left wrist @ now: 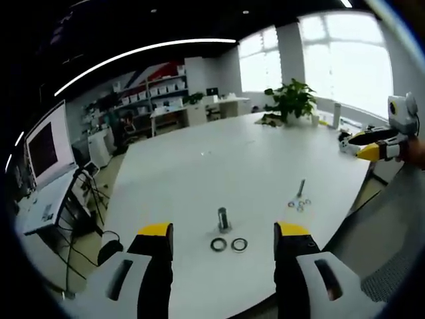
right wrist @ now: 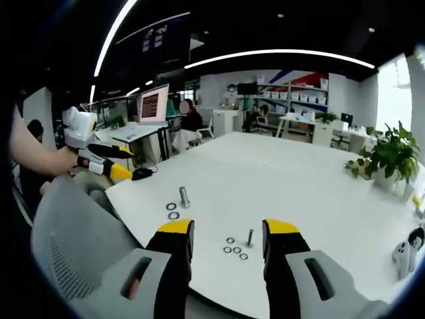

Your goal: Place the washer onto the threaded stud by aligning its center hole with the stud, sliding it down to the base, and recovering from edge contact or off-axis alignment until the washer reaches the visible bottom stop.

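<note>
Here both claws, left (left wrist: 223, 229) and right (right wrist: 228, 224), gape empty above washers (left wrist: 228, 244) beside the stud (left wrist: 223, 218).

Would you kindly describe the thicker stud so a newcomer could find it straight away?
On the large white table, look near the edge by the left gripper. The thicker stud stands upright just behind two large washers; the slimmer stud has smaller washers at its base.

Potted plant (left wrist: 290, 101) at far edge of white desk (left wrist: 219, 159); mesh chair (right wrist: 73, 232) at near edge; laptop (right wrist: 153, 105) beyond.
</note>
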